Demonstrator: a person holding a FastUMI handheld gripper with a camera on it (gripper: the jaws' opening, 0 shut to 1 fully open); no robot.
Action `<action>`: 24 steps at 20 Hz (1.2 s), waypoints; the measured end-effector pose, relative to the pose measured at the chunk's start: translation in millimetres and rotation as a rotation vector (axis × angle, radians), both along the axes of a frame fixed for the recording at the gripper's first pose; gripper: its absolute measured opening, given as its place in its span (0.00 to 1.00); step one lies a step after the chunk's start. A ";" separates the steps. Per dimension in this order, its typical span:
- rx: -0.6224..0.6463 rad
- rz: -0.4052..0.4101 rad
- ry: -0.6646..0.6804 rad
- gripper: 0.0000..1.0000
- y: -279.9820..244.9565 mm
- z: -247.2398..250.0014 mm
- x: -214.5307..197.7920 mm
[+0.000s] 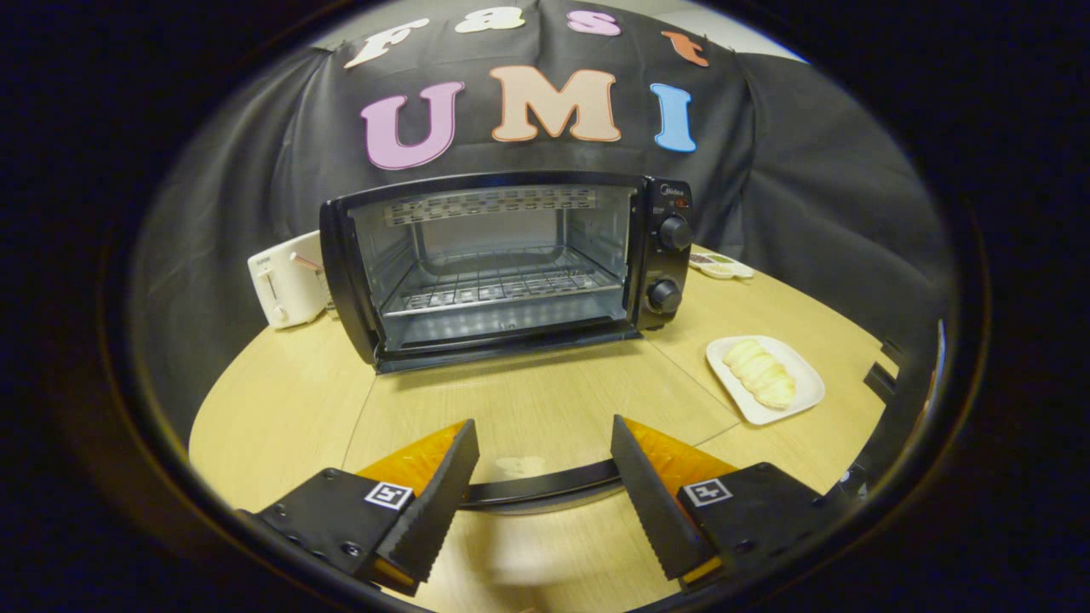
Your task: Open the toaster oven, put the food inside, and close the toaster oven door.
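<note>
Toaster oven open, food waiting on its plate

Toaster oven [502,264] is sitting well beyond our jaws on the wooden surface [281,409], its glass door [528,460] lying flat toward us with the handle bar showing between the fingers; the cavity is holding only a wire rack [502,285]. Our gripper [545,477] is hovering with jaws spread wide, pinching nothing. We are judging the next job to be the food [760,373], a pale ridged pastry resting on a white plate [805,398] ahead and to the right; it is probably light, soft and easily crushed, so we are favouring a gentle pinch across its narrow sides; the plate's glaze may be letting it slide.
</note>
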State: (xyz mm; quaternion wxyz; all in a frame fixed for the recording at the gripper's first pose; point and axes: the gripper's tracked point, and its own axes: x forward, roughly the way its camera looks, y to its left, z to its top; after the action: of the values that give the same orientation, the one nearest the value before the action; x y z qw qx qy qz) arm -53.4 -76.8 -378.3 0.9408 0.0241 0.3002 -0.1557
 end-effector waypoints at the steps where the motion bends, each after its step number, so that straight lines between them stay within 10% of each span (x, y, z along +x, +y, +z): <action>1: -0.022 -0.002 0.004 0.99 -4.0 5.1 0.9; 14: -0.161 -0.307 0.033 0.98 -200.8 39.0 -5.6; 24: -0.090 -0.269 0.281 0.98 -246.7 -29.2 -17.1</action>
State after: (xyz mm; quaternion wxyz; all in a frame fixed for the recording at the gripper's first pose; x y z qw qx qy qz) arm -70.4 -323.5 -407.4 0.8605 -0.0002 0.4155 -0.2950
